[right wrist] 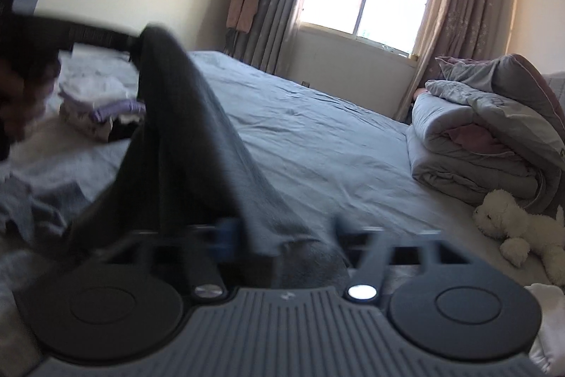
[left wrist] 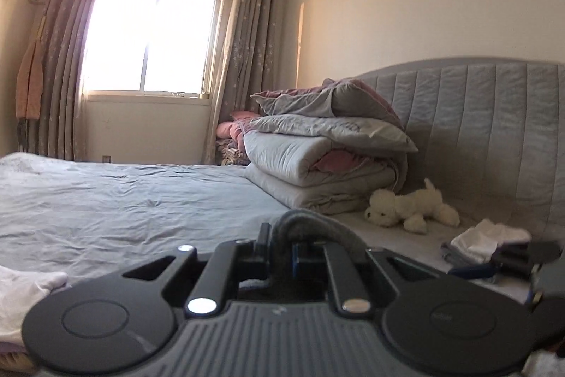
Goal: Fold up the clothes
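Observation:
A dark grey garment (right wrist: 183, 136) hangs stretched between my two grippers above the bed. My left gripper (left wrist: 282, 246) is shut on one end of it, a grey fold (left wrist: 310, 225) bunched over its fingers. My right gripper (right wrist: 279, 242) is shut on the other end, the cloth running up and left to the left gripper (right wrist: 137, 41), seen blurred in the right wrist view. The right gripper also shows at the right edge of the left wrist view (left wrist: 522, 257).
The bed (left wrist: 123, 200) has a wrinkled blue sheet. Folded quilts and pillows (left wrist: 328, 151) are stacked by the padded headboard (left wrist: 476, 129), with a white plush dog (left wrist: 409, 204) and small folded white clothes (left wrist: 487, 239). A heap of loose clothes (right wrist: 102, 108) lies at the bed's left.

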The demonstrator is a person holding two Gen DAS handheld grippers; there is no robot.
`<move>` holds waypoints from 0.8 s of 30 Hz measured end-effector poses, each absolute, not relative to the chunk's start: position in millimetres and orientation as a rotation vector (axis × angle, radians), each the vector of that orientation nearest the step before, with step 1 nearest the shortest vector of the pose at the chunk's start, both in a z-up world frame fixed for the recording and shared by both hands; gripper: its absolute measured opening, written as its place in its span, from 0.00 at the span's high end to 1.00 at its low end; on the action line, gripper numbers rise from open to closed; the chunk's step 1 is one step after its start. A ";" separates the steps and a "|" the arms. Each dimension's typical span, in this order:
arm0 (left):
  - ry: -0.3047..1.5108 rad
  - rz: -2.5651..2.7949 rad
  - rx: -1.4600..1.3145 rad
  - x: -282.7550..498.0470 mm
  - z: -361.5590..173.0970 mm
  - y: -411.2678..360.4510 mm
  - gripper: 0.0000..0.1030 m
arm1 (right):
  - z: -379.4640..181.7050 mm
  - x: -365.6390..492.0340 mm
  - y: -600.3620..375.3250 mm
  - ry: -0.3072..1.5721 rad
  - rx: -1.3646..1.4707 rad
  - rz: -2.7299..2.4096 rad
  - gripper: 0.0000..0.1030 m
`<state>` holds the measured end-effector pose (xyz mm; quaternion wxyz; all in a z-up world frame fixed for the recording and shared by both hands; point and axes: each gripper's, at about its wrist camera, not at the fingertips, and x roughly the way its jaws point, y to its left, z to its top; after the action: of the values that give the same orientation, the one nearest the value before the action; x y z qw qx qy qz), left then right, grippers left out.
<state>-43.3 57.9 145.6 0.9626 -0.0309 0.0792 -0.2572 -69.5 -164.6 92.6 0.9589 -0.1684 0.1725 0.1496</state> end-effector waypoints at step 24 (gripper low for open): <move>0.144 -0.430 -0.053 -45.4 148.3 75.5 0.91 | 98.8 -66.4 -170.5 0.350 -0.303 0.196 0.99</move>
<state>-45.4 75.5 148.3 0.9740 -0.0264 0.0715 -0.2133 -66.4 -170.5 98.8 0.9686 -0.1500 0.1732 0.0969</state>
